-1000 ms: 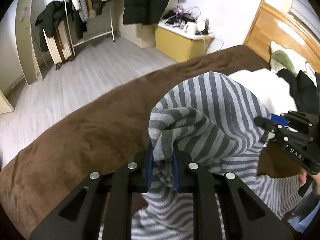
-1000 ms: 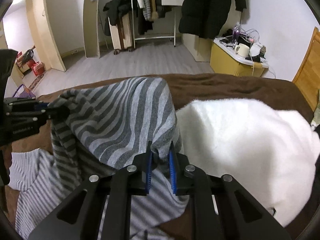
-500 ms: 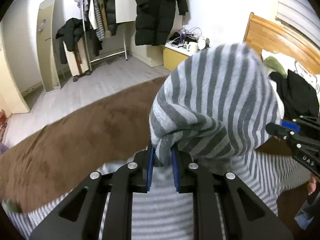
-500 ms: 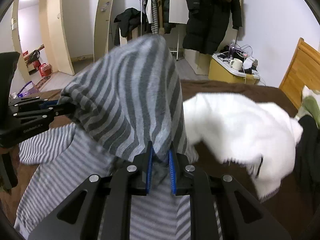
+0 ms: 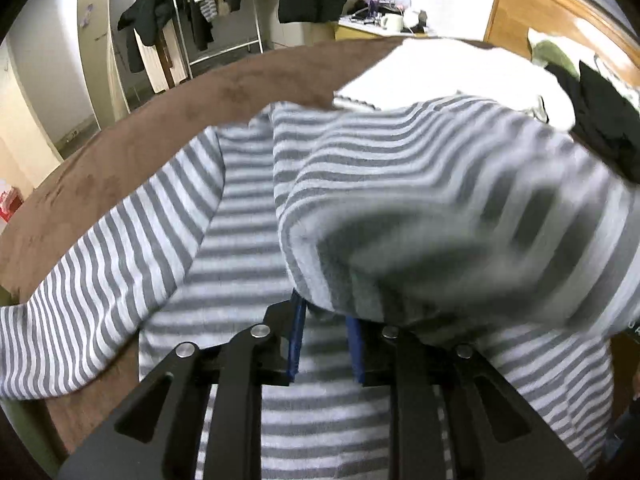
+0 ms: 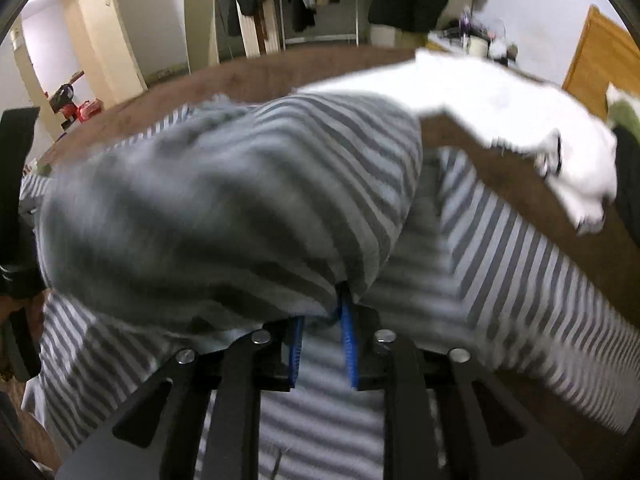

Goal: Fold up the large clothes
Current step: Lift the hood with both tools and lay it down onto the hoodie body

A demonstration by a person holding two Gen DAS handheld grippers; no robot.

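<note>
Brown bed blanket (image 5: 132,148) fills the background, with my gray striped shirt (image 5: 248,240) spread flat across it. From my left gripper (image 5: 326,344) the jaws look parted, and a blurry fold of the shirt hangs over the tips at 12 o'clock, so whether it's pinched, can't tell. Same deal on my right gripper (image 6: 322,350): blue pads apart, fabric bunched at the tips. White garment (image 6: 500,92) sits at 1 o'clock.

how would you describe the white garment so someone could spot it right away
Start at the bed with the brown blanket. Beyond the grey striped top, toward the wooden headboard, lies the white garment. It is the only plain white piece, next to striped and black clothes.
</note>
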